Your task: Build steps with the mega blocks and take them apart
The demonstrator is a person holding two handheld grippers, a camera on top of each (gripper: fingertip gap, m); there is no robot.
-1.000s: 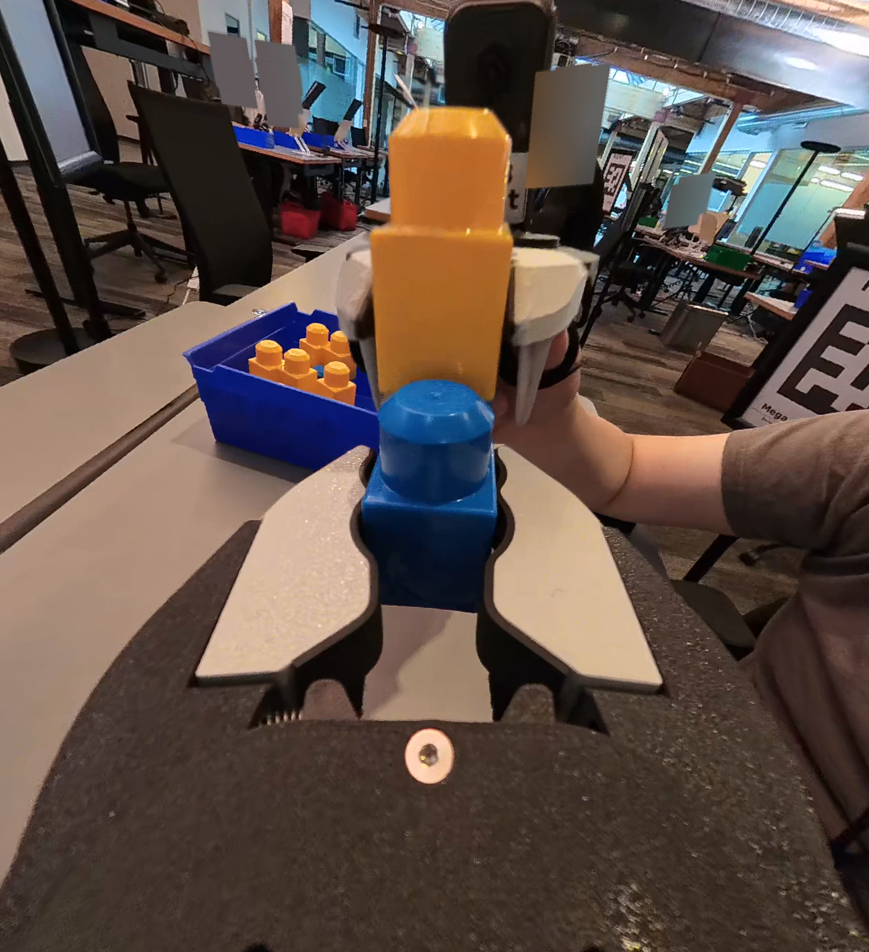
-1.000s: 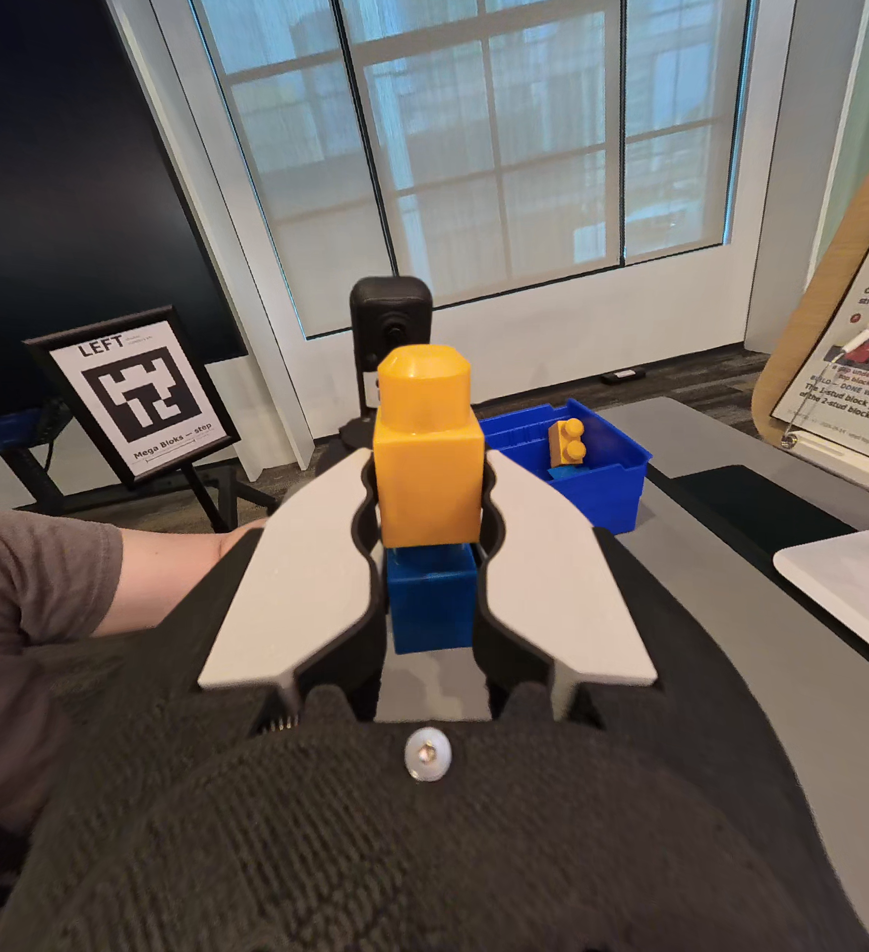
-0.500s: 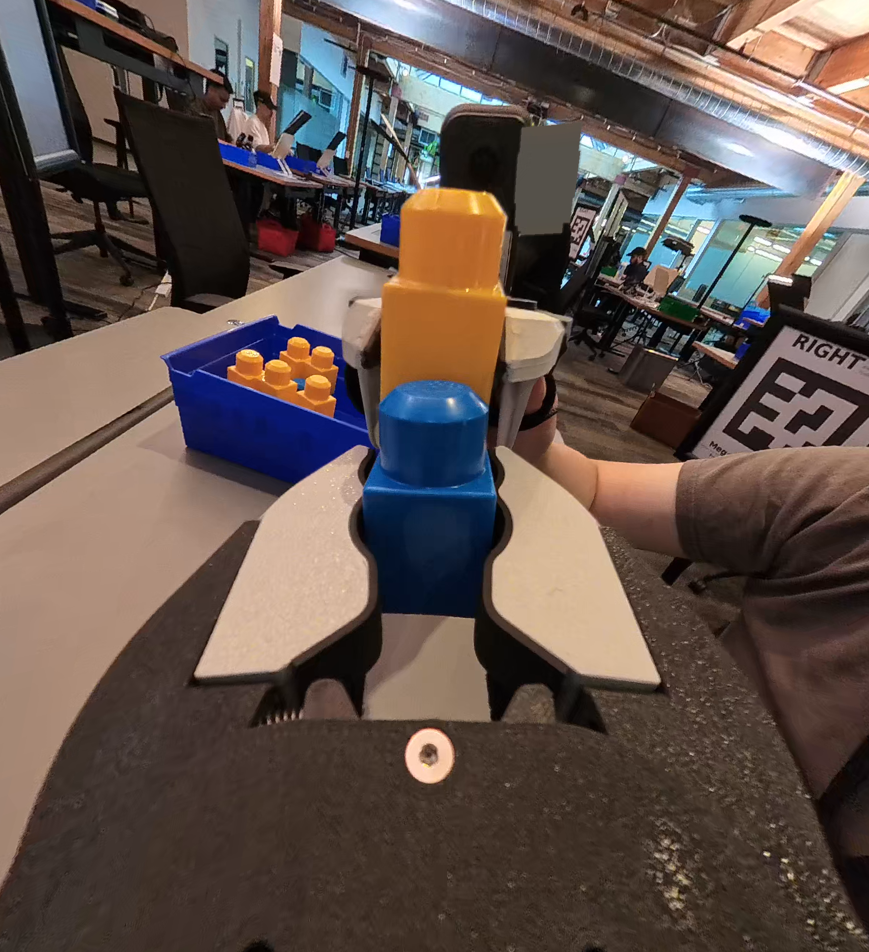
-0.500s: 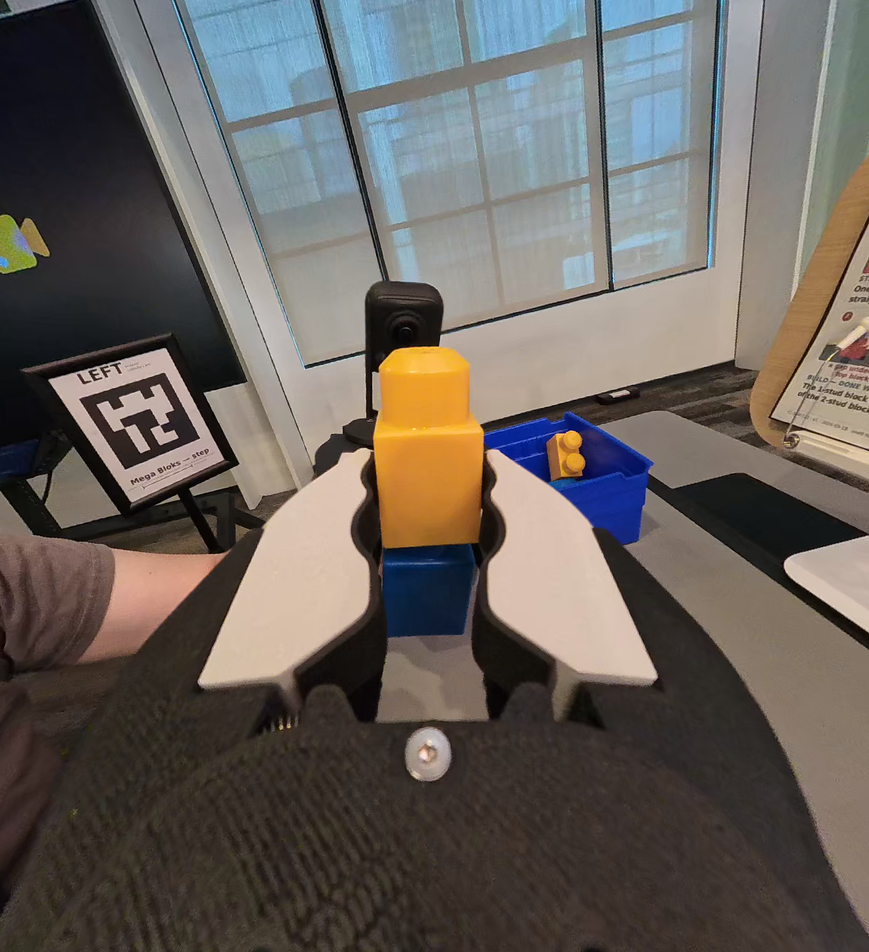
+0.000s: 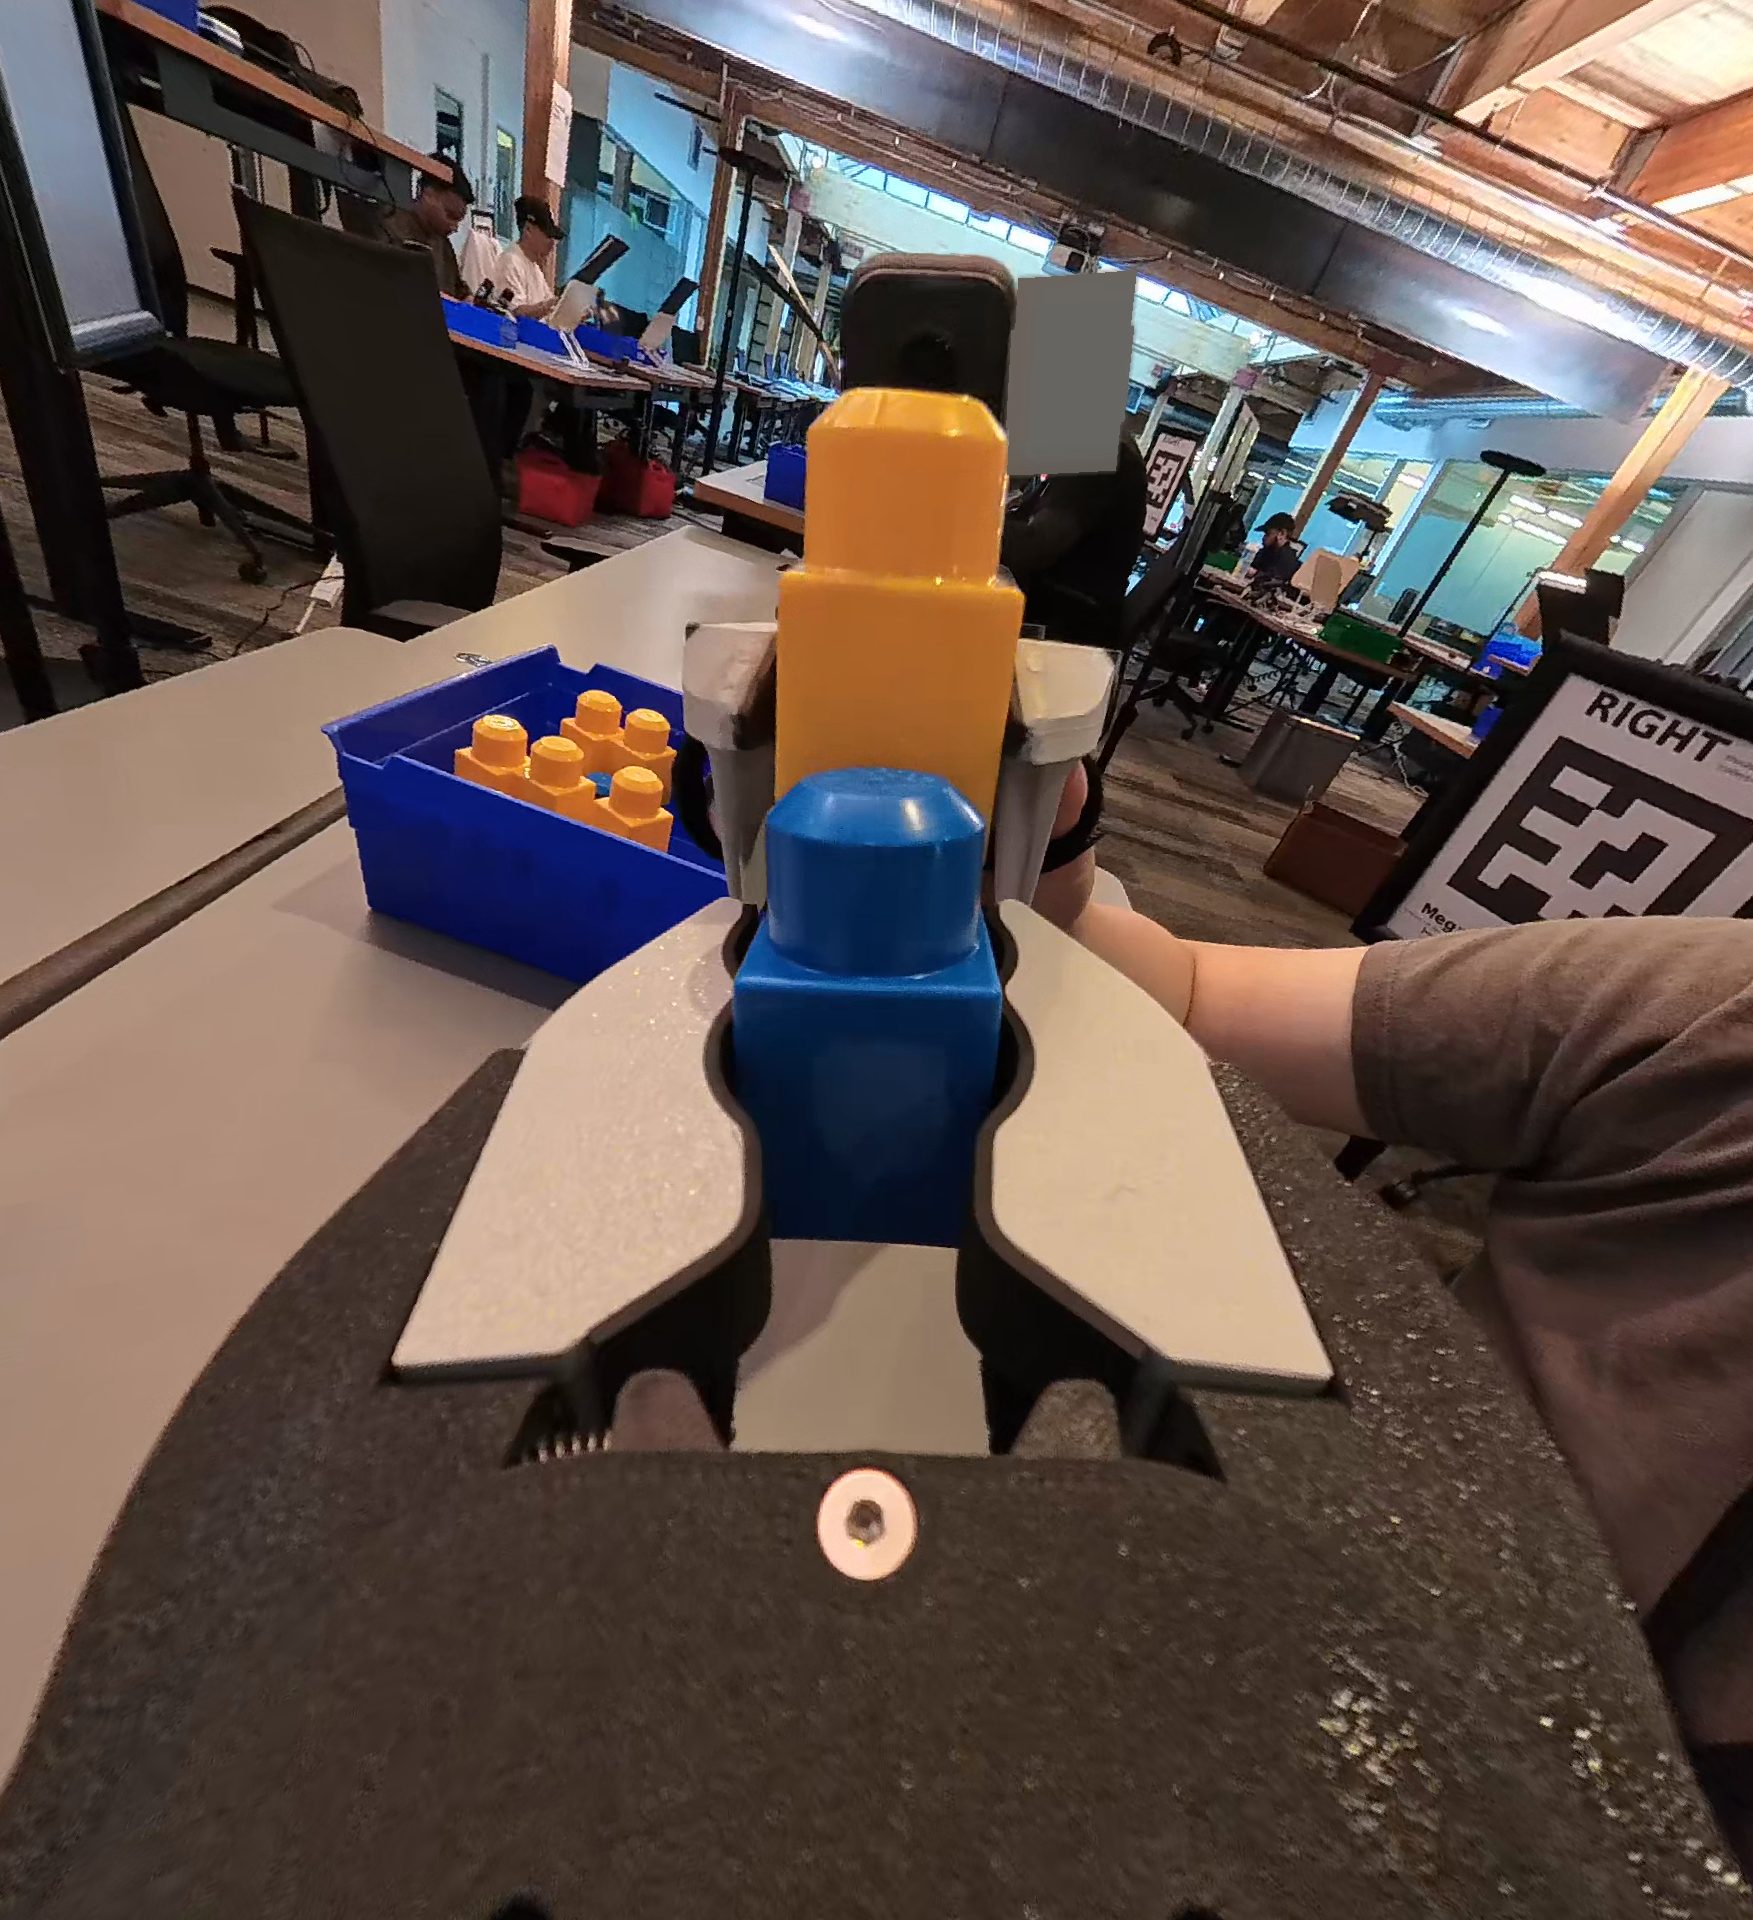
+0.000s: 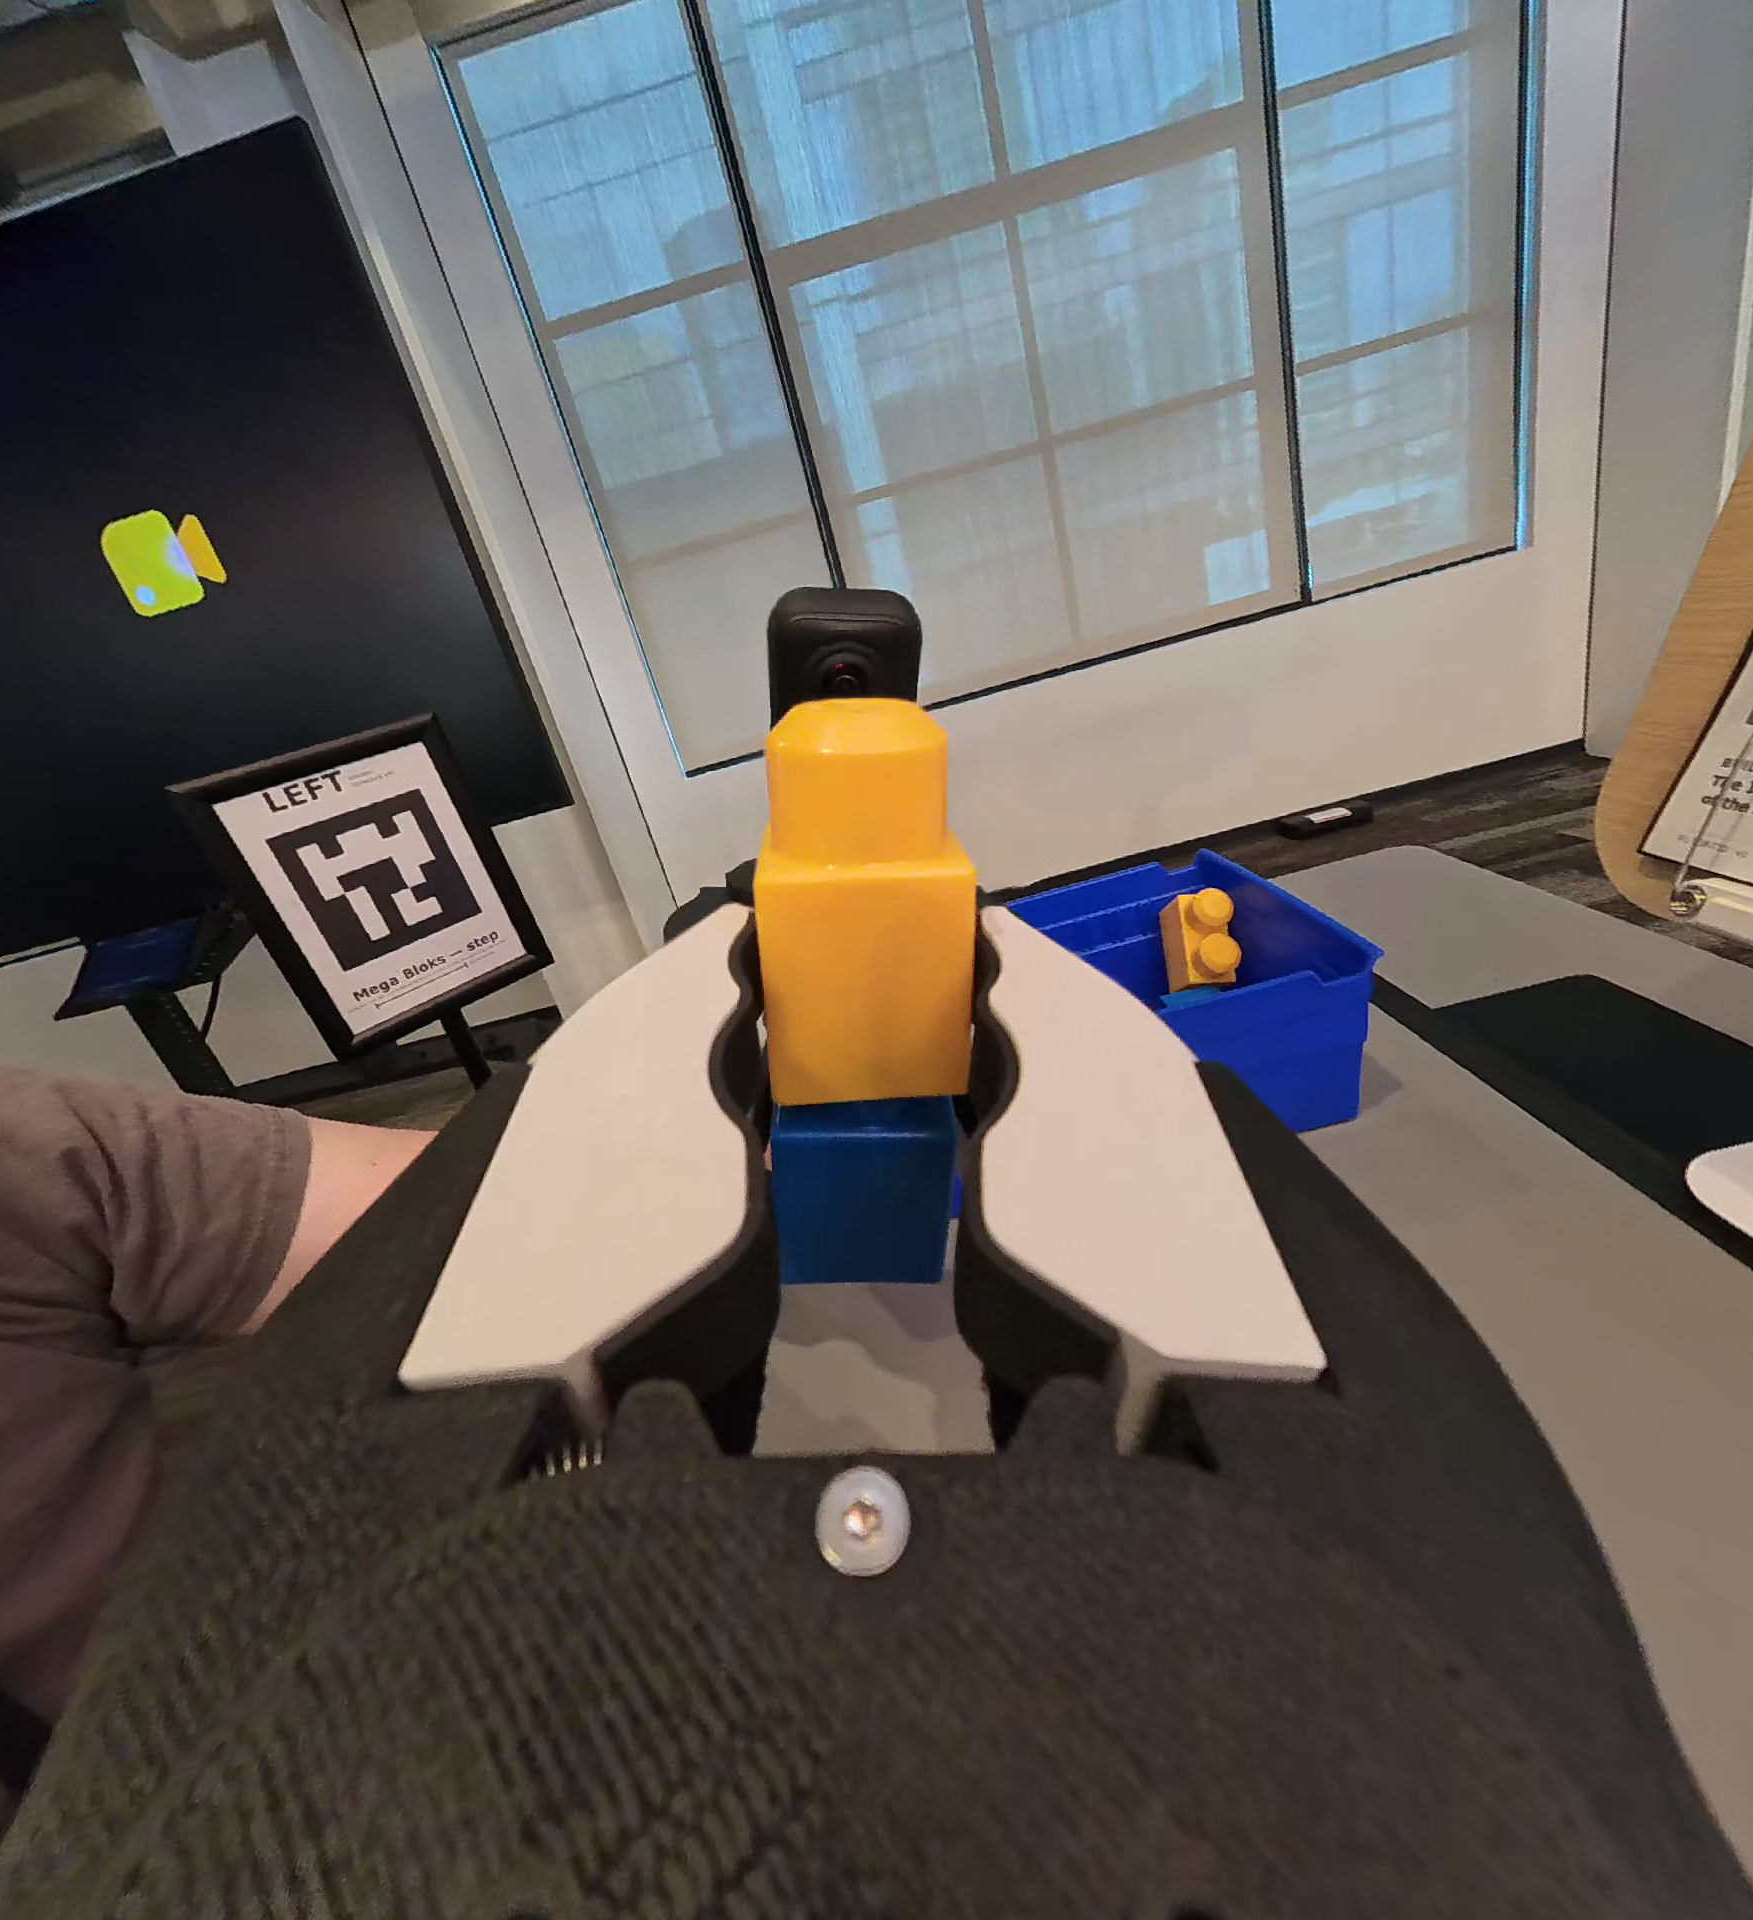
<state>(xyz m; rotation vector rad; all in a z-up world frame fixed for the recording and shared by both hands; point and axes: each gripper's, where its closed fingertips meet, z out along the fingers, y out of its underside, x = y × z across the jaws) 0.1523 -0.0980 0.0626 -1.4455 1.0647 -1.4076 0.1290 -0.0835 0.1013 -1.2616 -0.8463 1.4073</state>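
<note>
Bright, even daylight; wide-angle edge distortion, soft blur in corners.

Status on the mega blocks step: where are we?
Done: each gripper has a block; the left gripper is shut on the blue block, the right gripper on the orange block.
In hand: both held above the table, orange higher; whether they are pressed together is unclear.
Left: more orange blocks wait in the blue bin.
</note>
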